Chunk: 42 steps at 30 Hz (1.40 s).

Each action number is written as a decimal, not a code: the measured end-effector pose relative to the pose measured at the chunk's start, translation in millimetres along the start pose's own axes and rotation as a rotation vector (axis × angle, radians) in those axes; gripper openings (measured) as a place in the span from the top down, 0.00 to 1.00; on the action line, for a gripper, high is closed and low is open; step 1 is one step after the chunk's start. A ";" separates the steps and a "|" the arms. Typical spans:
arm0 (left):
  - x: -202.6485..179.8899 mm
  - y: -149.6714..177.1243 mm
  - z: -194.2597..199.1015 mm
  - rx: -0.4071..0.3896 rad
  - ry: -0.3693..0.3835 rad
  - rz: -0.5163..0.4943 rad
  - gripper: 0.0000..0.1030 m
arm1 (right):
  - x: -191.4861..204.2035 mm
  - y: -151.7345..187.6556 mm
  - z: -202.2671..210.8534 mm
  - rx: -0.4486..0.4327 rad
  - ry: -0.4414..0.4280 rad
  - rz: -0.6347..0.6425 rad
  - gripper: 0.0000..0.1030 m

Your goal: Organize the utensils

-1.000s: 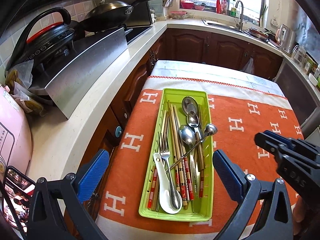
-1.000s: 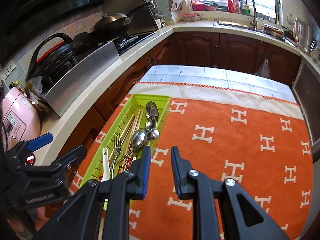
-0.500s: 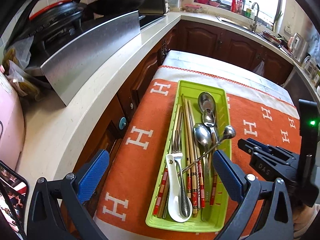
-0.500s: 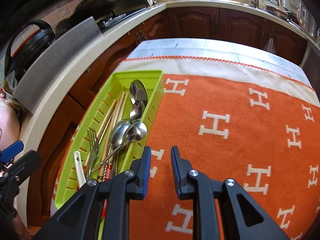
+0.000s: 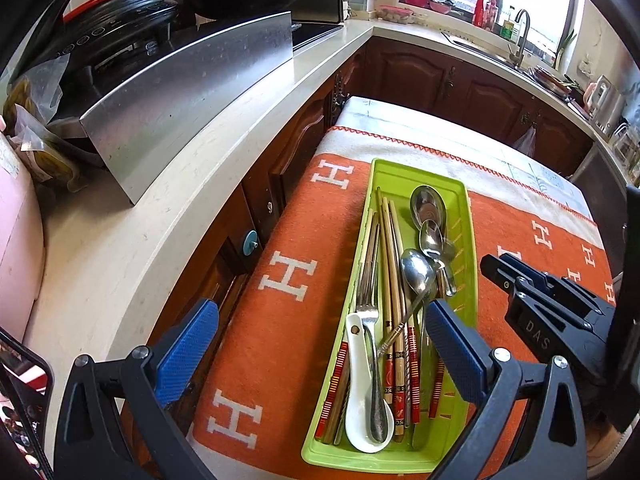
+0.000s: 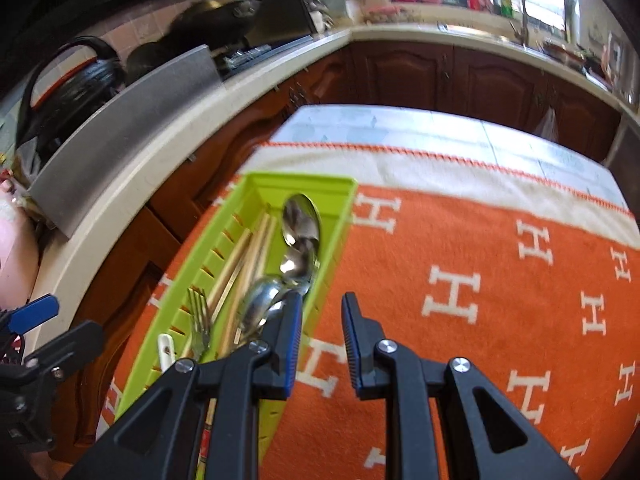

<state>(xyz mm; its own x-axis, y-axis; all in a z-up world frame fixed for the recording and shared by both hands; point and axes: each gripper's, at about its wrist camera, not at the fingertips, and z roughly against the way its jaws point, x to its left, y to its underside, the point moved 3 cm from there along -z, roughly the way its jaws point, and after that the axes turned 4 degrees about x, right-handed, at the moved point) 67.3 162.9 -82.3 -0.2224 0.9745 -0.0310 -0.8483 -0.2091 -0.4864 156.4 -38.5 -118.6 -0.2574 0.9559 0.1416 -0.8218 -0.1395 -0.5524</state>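
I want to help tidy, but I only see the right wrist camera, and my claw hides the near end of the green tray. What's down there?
Observer: A white spoon lies there, its bowl at the near end of the tray.
Operator: Is anything on it?
Observer: Yes, the handle of the fork rests in its bowl.
Operator: Is the left claw open?
Observer: Yes, the left claw is wide open and holds nothing.

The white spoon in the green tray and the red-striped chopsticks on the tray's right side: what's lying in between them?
Between the white spoon and those chopsticks, the left wrist view shows a fork, more chopsticks and a slanting metal spoon.
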 end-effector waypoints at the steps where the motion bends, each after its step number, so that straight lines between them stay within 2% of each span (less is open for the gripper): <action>1: 0.6 0.2 0.5 0.000 0.000 0.003 0.01 | 3.3 -0.2 0.9 -0.003 0.004 0.013 0.80; 11: 2.8 1.9 4.4 -0.004 0.009 0.006 0.01 | 13.4 0.6 20.4 -0.015 -0.018 0.039 0.80; 23: -22.8 15.9 17.4 -0.023 0.031 -0.057 0.01 | -4.2 15.8 80.8 -0.040 0.011 0.051 0.80; 39: -80.9 36.1 80.5 -0.117 0.072 -0.158 0.01 | -45.1 51.8 166.4 -0.074 0.055 -0.029 0.80; 42: -92.9 42.7 92.7 -0.138 0.069 -0.180 0.01 | -50.3 63.0 178.8 -0.089 0.055 -0.061 0.72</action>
<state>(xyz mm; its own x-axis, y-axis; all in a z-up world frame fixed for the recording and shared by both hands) 7.2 55.9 -19.2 -0.0356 0.9993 0.0095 -0.7968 -0.0226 -0.6039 26.7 -141.6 -13.6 -0.1785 0.9749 0.1334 -0.7860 -0.0597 -0.6153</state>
